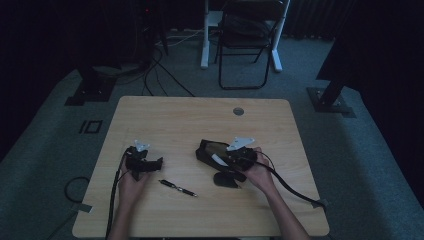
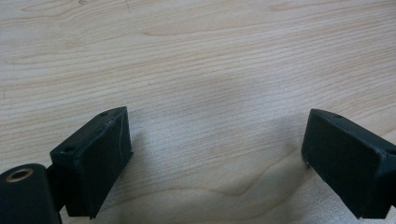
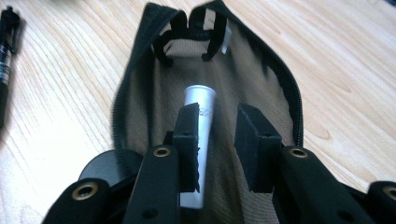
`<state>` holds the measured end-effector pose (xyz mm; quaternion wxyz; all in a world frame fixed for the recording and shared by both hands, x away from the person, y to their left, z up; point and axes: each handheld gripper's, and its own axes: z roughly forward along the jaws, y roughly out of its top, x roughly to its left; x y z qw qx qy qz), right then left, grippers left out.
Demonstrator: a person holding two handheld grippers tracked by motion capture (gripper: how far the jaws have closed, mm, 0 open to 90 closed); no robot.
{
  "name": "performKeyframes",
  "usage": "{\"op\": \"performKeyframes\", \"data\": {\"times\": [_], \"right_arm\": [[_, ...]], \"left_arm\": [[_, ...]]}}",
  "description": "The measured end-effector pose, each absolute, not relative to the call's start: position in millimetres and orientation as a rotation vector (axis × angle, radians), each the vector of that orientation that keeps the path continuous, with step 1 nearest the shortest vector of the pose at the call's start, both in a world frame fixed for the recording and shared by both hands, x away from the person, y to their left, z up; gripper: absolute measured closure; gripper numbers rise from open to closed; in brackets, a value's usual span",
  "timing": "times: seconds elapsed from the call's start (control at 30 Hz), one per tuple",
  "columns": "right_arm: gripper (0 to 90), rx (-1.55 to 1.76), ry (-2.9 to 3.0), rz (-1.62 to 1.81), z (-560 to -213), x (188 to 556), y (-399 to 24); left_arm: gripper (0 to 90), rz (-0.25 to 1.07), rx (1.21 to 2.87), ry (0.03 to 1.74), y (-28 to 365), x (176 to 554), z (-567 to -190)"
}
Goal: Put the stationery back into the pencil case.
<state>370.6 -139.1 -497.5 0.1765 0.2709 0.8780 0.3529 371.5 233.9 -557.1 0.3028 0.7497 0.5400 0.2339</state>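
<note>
**Right gripper inside open pouch, left gripper idle over table**

Right gripper [image 3: 215,140]: sits inside the open black pouch [image 1: 210,150], right of the table's [image 1: 200,215] centre, toward the near edge. In the right gripper view its 2 jaws stand narrowly apart over the tan lining. A silver tube [image 3: 201,107] lies in the pouch along the left jaw, touching or just beside its pad. The other pad is clear of the tube, so no clamp on it; there is a gap between the jaws. The pouch's zipper edges spread to either side of the jaws, and its far end folds up with black loops showing.

Left gripper [image 2: 215,154]: held in the left hand [image 1: 131,182] over the left part of the table, near the near edge. Jaws wide apart, nothing between them, bare wood grain below in the left gripper view.

Black pen [image 1: 178,188]: lies flat on the table between the 2 hands, close to the near edge, angled slightly. Apart from both grippers. It also shows at the left edge of the right gripper view.

Small dark round item [image 1: 226,180]: on the table just at the pouch's near side, by the right hand [image 1: 260,172]. Cannot tell what it is.
</note>
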Motion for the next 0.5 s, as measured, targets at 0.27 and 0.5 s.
{"op": "performKeyframes", "data": {"times": [0.27,0.5], "right_arm": [[71.1,0.760,2.450,1.048,-489.0,362.2,-141.1],[71.2,0.707,2.425,1.067,-476.2,352.0,-135.0]], "left_arm": [[8.5,0.620,1.987,1.431,233.9,371.5,-557.1],[8.5,0.620,1.988,1.431,233.9,371.5,-557.1]]}}
